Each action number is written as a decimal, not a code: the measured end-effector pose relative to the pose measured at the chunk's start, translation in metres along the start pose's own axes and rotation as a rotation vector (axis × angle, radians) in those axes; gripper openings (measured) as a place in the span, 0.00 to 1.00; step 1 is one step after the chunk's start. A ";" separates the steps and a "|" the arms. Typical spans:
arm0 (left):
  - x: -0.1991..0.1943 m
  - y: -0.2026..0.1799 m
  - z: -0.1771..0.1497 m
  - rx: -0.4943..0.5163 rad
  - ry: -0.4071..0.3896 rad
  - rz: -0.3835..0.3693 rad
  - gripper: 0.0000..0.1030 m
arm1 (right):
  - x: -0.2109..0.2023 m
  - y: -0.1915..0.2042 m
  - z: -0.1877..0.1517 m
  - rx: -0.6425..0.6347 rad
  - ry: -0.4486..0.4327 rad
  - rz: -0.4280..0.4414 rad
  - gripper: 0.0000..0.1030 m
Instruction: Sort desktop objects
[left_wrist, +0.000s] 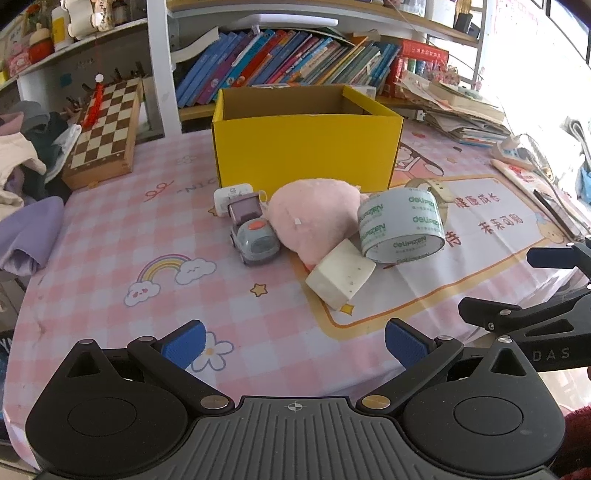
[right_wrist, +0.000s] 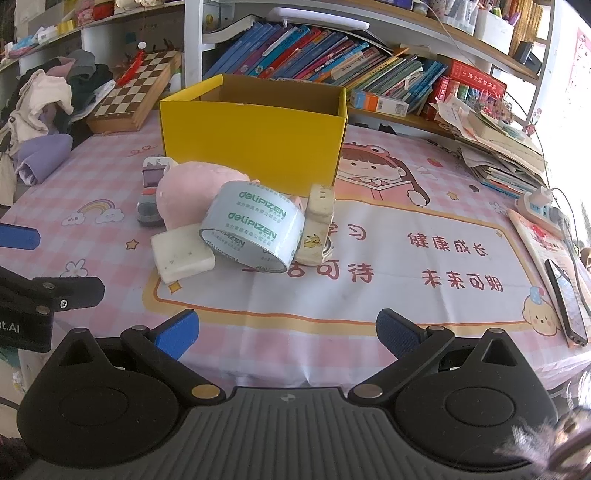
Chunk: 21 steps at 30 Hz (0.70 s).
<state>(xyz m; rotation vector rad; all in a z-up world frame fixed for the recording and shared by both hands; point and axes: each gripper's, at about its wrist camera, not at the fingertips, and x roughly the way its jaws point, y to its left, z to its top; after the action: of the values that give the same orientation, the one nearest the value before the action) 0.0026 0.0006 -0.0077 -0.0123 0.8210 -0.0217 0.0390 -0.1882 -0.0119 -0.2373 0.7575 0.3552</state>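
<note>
An open yellow box (left_wrist: 306, 147) (right_wrist: 251, 147) stands on the pink checked tablecloth. In front of it lie a pink plush toy (left_wrist: 314, 218) (right_wrist: 188, 192), a grey toy truck (left_wrist: 253, 232) (right_wrist: 149, 199), a roll of clear tape (left_wrist: 400, 225) (right_wrist: 255, 232), a cream block (left_wrist: 340, 275) (right_wrist: 181, 253), a small white device (left_wrist: 231, 197) and a cream watch (right_wrist: 317, 225) (left_wrist: 437, 194). My left gripper (left_wrist: 293, 347) is open and empty, near the table's front edge. My right gripper (right_wrist: 286, 332) is open and empty, in front of the tape.
A chessboard (left_wrist: 107, 133) (right_wrist: 142, 92) and a pile of clothes (right_wrist: 48, 107) lie at the left. Books (left_wrist: 288, 62) fill the shelf behind the box. Paper stacks (right_wrist: 498, 147), a power strip (right_wrist: 543, 206) and a phone (right_wrist: 567, 299) lie at the right.
</note>
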 end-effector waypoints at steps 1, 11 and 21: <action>0.000 0.000 0.000 -0.001 0.000 0.001 1.00 | 0.000 0.000 0.000 0.000 0.001 0.000 1.00; 0.001 0.003 0.001 -0.012 0.001 0.003 1.00 | 0.000 0.001 0.003 -0.008 0.004 0.000 1.00; 0.003 0.004 0.005 -0.005 0.000 0.000 1.00 | 0.002 0.000 0.005 -0.004 0.004 -0.006 1.00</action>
<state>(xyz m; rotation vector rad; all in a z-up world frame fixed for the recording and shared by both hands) 0.0083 0.0043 -0.0070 -0.0165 0.8208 -0.0196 0.0439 -0.1863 -0.0101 -0.2446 0.7601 0.3503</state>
